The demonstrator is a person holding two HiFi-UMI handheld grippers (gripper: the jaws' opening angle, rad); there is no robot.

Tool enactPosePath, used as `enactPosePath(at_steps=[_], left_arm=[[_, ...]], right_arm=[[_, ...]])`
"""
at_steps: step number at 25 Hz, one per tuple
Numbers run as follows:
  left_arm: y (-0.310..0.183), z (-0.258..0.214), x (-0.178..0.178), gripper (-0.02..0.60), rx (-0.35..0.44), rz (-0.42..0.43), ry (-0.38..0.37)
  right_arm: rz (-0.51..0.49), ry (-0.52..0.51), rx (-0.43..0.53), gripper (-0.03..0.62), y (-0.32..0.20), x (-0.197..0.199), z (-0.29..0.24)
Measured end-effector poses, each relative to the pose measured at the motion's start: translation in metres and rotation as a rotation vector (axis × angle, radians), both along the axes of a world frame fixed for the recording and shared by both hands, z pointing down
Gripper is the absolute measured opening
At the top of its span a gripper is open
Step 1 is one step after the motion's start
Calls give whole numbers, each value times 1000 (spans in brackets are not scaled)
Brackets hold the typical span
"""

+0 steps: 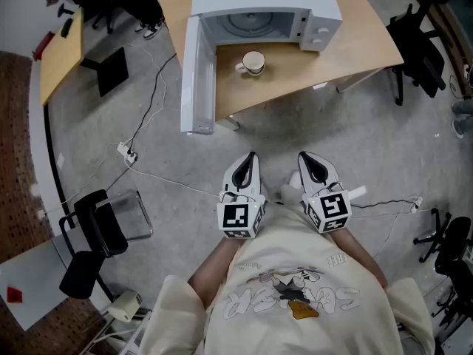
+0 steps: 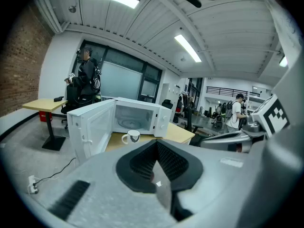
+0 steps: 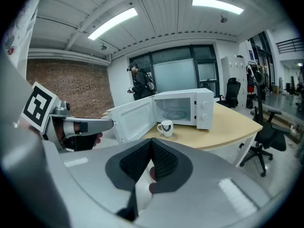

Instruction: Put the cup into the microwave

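Note:
A white cup point(image 1: 253, 63) with a dark emblem stands upright on the wooden table point(image 1: 355, 46), just in front of the white microwave point(image 1: 259, 2). The microwave door point(image 1: 198, 76) hangs open to the left and the cavity holds only its glass turntable. Both grippers hover over the floor, well short of the table and close to the person's body. My left gripper point(image 1: 250, 156) is shut with nothing in it, and so is my right gripper point(image 1: 304, 156). The left gripper view has the cup point(image 2: 131, 137) beyond the closed jaws point(image 2: 156, 145). In the right gripper view the cup point(image 3: 166, 127) stands past the closed jaws point(image 3: 151, 145).
A power strip point(image 1: 127, 152) and white cables lie on the floor to the left. Black chairs point(image 1: 100, 228) stand at lower left, office chairs point(image 1: 417, 46) at right. A second desk point(image 1: 63, 50) is at upper left. A person point(image 3: 140, 84) stands behind the microwave, others far off.

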State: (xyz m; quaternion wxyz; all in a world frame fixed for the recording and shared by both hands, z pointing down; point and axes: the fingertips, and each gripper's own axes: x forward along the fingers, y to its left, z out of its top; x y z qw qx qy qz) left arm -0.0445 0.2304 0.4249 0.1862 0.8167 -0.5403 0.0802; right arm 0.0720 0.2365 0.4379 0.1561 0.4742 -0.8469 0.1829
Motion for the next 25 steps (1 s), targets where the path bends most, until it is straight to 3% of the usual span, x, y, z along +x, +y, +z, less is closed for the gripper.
enactPosePath(at_steps=[9, 13, 20, 25], left_arm=[[0, 2, -18, 6, -22, 66, 46], [0, 3, -23, 6, -25, 121, 89], [-19, 18, -32, 6, -73, 69, 109], [-60, 25, -23, 6, -74, 35, 101]], right_arm=[[21, 15, 0, 5, -1, -25, 2], [42, -40, -10, 6, -5, -39, 3], [49, -28, -50, 6, -3, -48, 13], [57, -25, -40, 6, -46, -32, 19]])
